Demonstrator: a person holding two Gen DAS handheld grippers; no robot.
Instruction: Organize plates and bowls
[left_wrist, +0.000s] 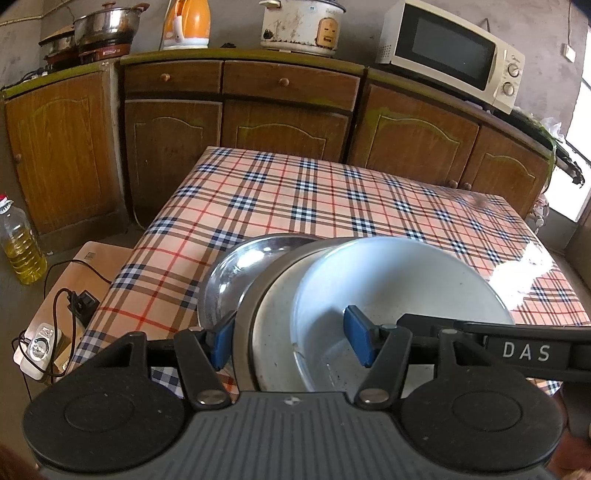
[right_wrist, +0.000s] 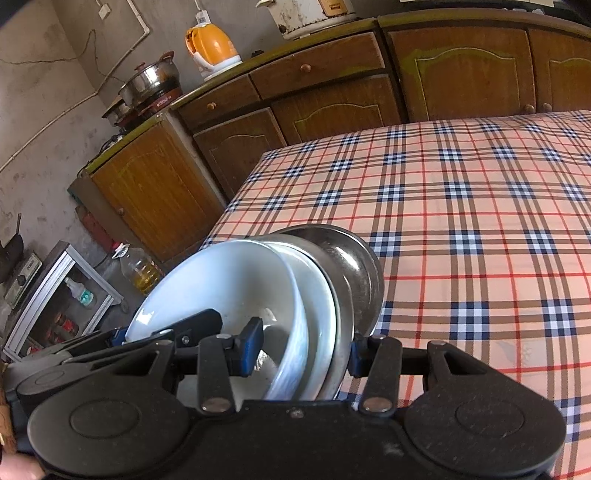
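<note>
A nested stack of dishes hangs tilted over the near part of the plaid table (left_wrist: 295, 192). A white bowl (left_wrist: 391, 280) lies innermost, then a second pale bowl (left_wrist: 275, 332), with a steel bowl and a steel plate (left_wrist: 236, 269) outermost. My left gripper (left_wrist: 290, 340) is shut on the stack's rims, one blue pad inside the white bowl and one behind the steel. My right gripper (right_wrist: 303, 350) clamps the same stack: white bowl (right_wrist: 221, 280), steel plate (right_wrist: 354, 266). The right gripper's arm (left_wrist: 517, 350) crosses the left wrist view. The left gripper (right_wrist: 184, 328) shows in the right wrist view.
Wooden cabinets (left_wrist: 284, 122) line the wall behind the table, bearing a microwave (left_wrist: 450, 55), a rice cooker (left_wrist: 299, 26), an orange kettle (left_wrist: 186, 24) and pots (left_wrist: 107, 26). An oil bottle (left_wrist: 20, 243) and a power strip (left_wrist: 38, 349) are at the left, beside the table.
</note>
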